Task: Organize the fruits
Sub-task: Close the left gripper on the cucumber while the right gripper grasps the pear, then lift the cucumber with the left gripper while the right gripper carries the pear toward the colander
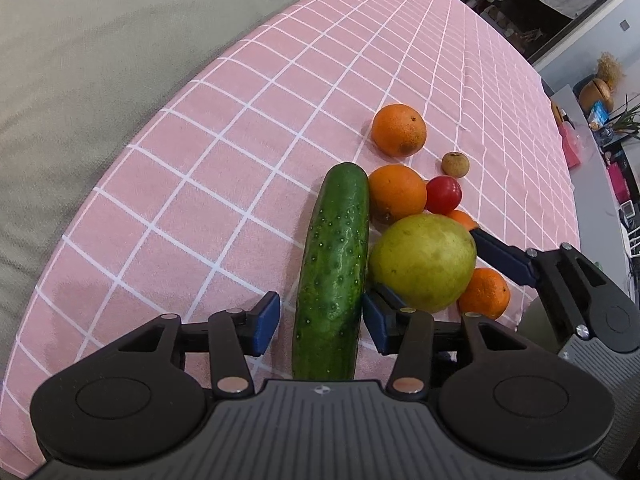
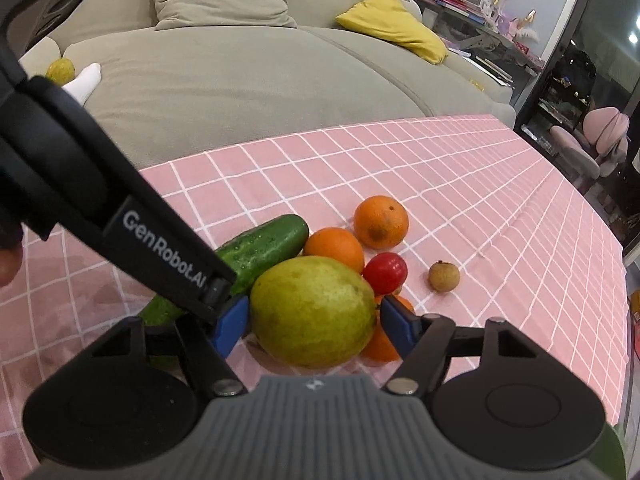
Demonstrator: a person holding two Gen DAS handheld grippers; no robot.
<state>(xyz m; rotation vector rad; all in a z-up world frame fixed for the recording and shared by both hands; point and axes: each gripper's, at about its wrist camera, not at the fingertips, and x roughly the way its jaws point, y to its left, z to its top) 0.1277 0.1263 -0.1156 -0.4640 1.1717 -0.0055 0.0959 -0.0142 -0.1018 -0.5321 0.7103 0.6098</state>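
Our left claw (image 1: 322, 320) gapes astride the cucumber (image 1: 334, 268), right claw (image 2: 314, 326) gapes around the guava (image 2: 314, 316); fruits clustered, sorting barely begun.

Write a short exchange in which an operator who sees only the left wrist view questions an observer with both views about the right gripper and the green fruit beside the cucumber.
Operator: I see only one finger of the right gripper past the green fruit. Where is the other?
Observer: In the right wrist view, one blue pad stands on each side of the green fruit. I cannot tell whether they press it.
Operator: Is there anything on the sofa? I see only grey fabric.
Observer: Yes, a yellow cushion lies on it, far from the fruit.
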